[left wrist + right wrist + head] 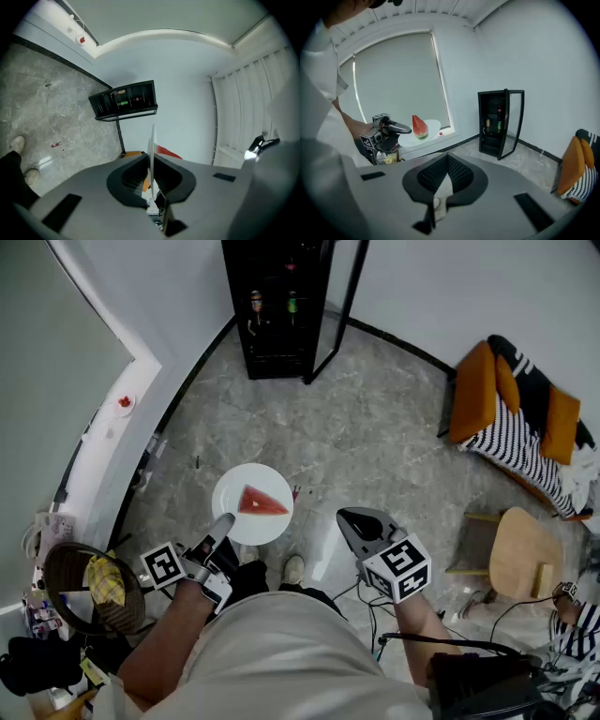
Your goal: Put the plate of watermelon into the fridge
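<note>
A white plate (246, 519) carrying a red wedge of watermelon (262, 502) is held out level over the grey floor. My left gripper (223, 521) is shut on the plate's near rim. In the left gripper view the plate (151, 145) shows edge-on between the jaws, with the watermelon (168, 152) just behind it. The black fridge (279, 306) stands ahead against the wall, its glass door (339, 307) swung open. My right gripper (353, 518) hangs to the right of the plate, shut and empty. From the right gripper view the plate (427, 127), the watermelon (419, 127) and the fridge (497, 123) are visible.
Bottles stand on the fridge shelves (272, 304). An orange chair with a striped blanket (511, 413) and a wooden stool (520, 554) stand at the right. A wicker basket (80, 587) and a white ledge (117, 423) run along the left. A person's arm (574, 613) shows at the right edge.
</note>
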